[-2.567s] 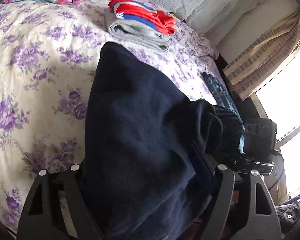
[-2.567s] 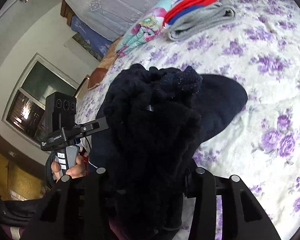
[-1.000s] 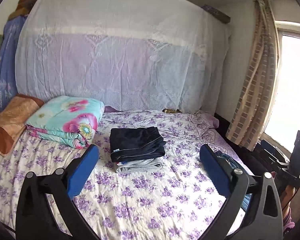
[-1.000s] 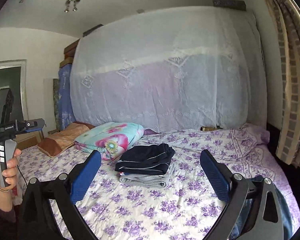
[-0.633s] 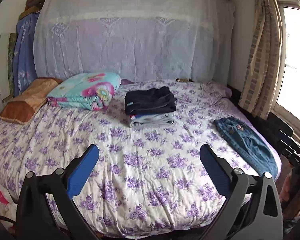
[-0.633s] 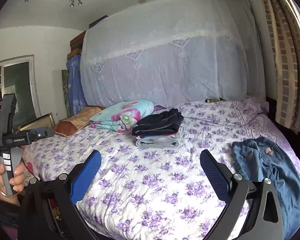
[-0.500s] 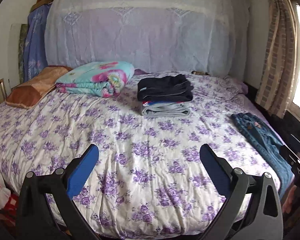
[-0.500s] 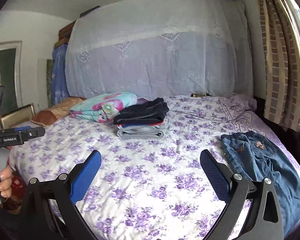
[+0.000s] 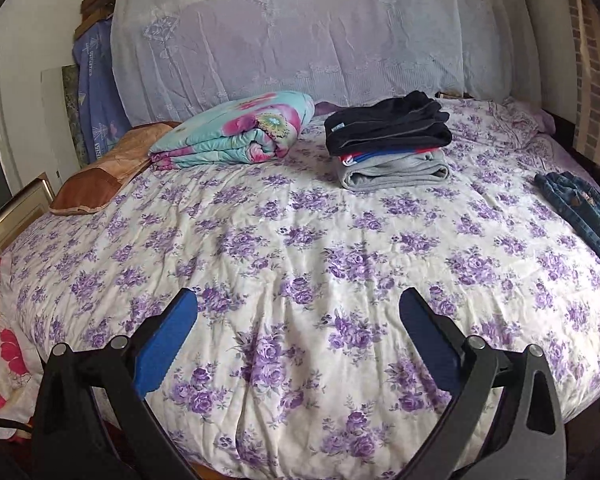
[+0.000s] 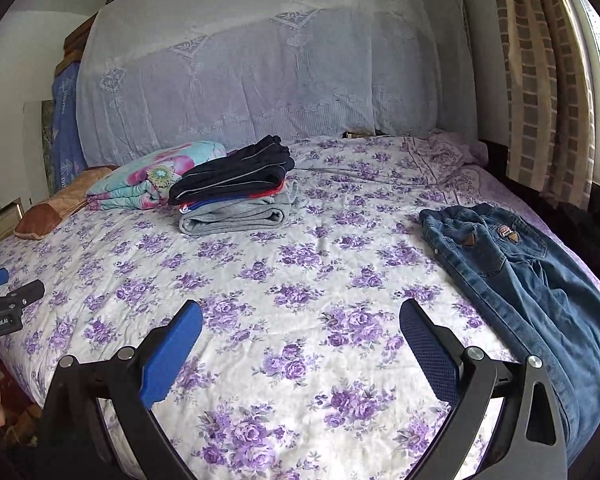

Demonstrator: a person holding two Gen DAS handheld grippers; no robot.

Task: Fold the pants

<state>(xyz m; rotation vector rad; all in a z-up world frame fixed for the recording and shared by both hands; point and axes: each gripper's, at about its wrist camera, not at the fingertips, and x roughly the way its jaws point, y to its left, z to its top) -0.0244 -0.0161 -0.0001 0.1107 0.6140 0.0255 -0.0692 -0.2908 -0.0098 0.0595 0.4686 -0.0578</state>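
Observation:
Blue jeans (image 10: 528, 276) lie unfolded along the bed's right edge, the waistband toward the middle; they also show in the left wrist view (image 9: 580, 204). Folded dark navy pants (image 9: 388, 126) top a stack of folded clothes (image 9: 396, 168) at the back of the bed, also in the right wrist view (image 10: 236, 176). My left gripper (image 9: 298, 344) is open and empty above the bed's near edge. My right gripper (image 10: 300, 350) is open and empty, left of the jeans. Part of the left gripper shows at the right wrist view's left edge (image 10: 4, 308).
The bed (image 9: 300, 248) has a white sheet with purple flowers. A folded floral quilt (image 9: 240, 128) and a brown pillow (image 9: 104, 172) lie at the back left. A white cloth covers the headboard (image 10: 260, 72). A curtain (image 10: 548, 80) hangs on the right.
Both grippers held the dark navy pants 2.6 s ago; the pants now lie folded on the stack. Both grippers have since opened, drawn back and tilted down toward the near bed.

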